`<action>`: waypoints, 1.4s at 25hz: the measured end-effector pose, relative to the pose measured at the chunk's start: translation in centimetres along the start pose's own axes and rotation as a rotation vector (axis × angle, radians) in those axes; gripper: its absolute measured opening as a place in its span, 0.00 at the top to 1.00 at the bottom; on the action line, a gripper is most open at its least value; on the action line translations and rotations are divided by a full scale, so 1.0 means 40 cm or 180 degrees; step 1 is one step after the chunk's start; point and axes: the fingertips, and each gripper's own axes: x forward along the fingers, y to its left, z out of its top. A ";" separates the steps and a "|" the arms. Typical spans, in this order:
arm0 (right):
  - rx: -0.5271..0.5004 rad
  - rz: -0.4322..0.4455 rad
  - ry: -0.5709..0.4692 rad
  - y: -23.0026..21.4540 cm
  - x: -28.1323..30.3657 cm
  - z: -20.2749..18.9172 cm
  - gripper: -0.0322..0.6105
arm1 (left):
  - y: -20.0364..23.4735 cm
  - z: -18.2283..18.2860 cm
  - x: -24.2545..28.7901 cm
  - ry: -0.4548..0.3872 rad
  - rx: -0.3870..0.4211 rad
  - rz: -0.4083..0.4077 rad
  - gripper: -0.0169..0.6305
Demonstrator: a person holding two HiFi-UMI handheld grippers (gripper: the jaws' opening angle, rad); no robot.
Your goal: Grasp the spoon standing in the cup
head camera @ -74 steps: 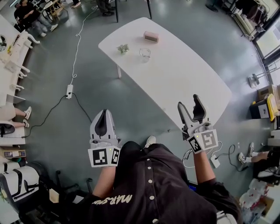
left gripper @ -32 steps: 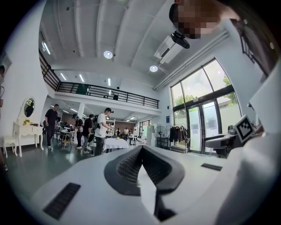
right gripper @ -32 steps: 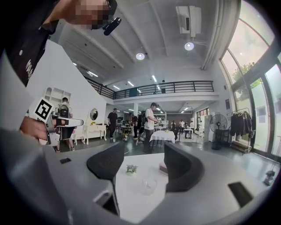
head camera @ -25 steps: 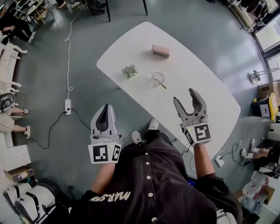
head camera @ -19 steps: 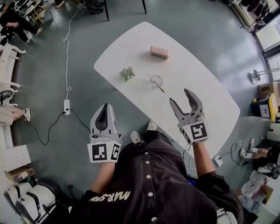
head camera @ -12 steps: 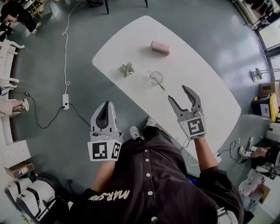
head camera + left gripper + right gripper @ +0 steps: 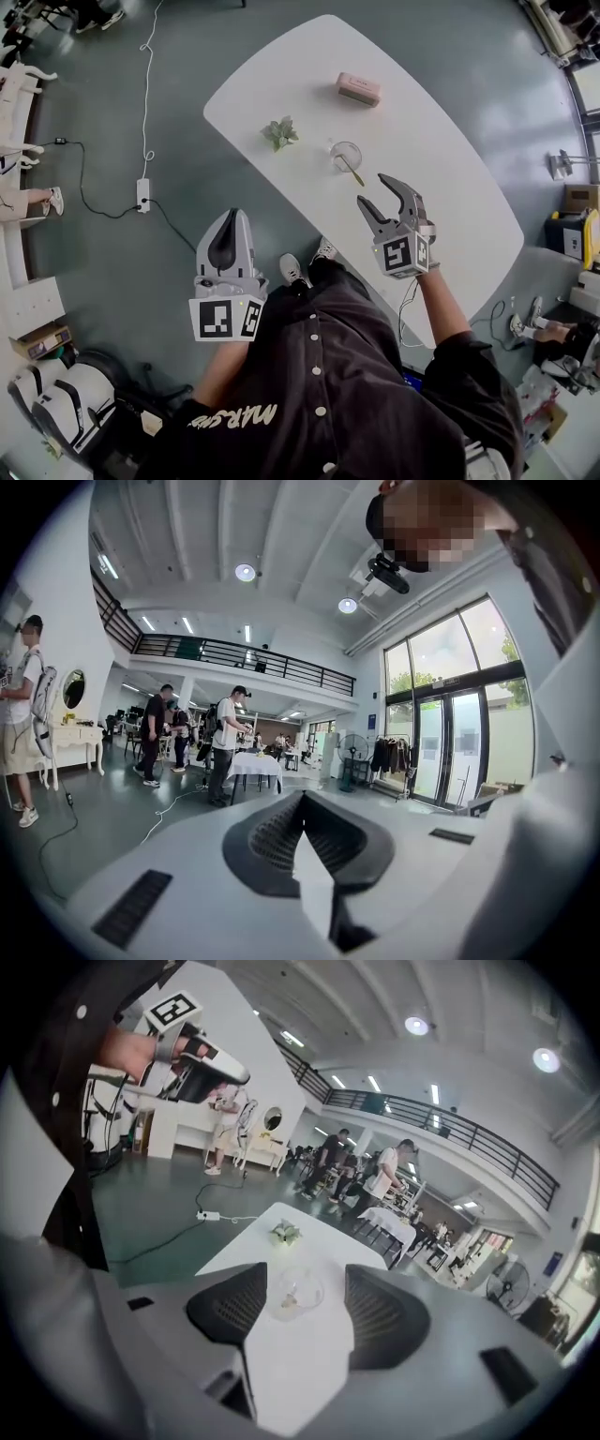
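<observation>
A clear glass cup (image 7: 345,155) stands on the white table (image 7: 450,187) with a gold-toned spoon (image 7: 352,171) leaning out of it toward me. My right gripper (image 7: 380,189) is open, hovering over the table just short of the cup, jaws pointing at it. In the right gripper view the cup (image 7: 296,1295) and spoon (image 7: 285,1303) sit framed between the two open fingers (image 7: 230,1312), still apart from them. My left gripper (image 7: 226,242) hangs shut over the floor, left of the table, with nothing in it.
A small green plant (image 7: 280,132) lies left of the cup and a pink box (image 7: 359,88) sits farther back on the table. A power strip (image 7: 143,194) with cable lies on the floor at left. People stand in the far hall.
My right gripper has moved forward and left over the table, closing the distance to the cup. The left gripper has stayed where it was, shut.
</observation>
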 end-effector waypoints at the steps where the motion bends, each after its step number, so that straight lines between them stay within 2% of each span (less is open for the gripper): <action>1: -0.0111 0.0023 0.0051 0.008 0.014 -0.017 0.55 | 0.002 -0.003 -0.001 0.0009 0.0002 0.0013 0.96; 8: -0.0998 0.0223 0.0396 0.052 0.099 -0.113 0.58 | 0.016 -0.016 -0.002 0.0061 -0.0010 0.0087 0.96; 14: -0.1590 0.0324 0.0535 0.070 0.147 -0.147 0.62 | 0.019 -0.024 0.005 0.0086 -0.0041 0.0128 0.96; 20: -0.1840 0.0369 0.0577 0.074 0.167 -0.156 0.68 | 0.025 -0.026 0.005 0.0103 -0.0052 0.0175 0.96; 23: -0.1917 0.0346 0.0612 0.073 0.178 -0.159 0.79 | 0.028 -0.029 0.007 0.0113 -0.0071 0.0193 0.96; 25: -0.1942 0.0329 0.0643 0.072 0.185 -0.161 0.82 | 0.028 -0.030 0.007 0.0124 -0.0077 0.0201 0.96; 28: -0.1947 0.0293 0.0637 0.068 0.189 -0.158 0.91 | 0.027 -0.032 0.010 0.0129 -0.0076 0.0202 0.96; 35: -0.1913 0.0361 0.0634 0.078 0.187 -0.159 0.93 | 0.027 -0.029 0.008 0.0110 -0.0061 0.0201 0.96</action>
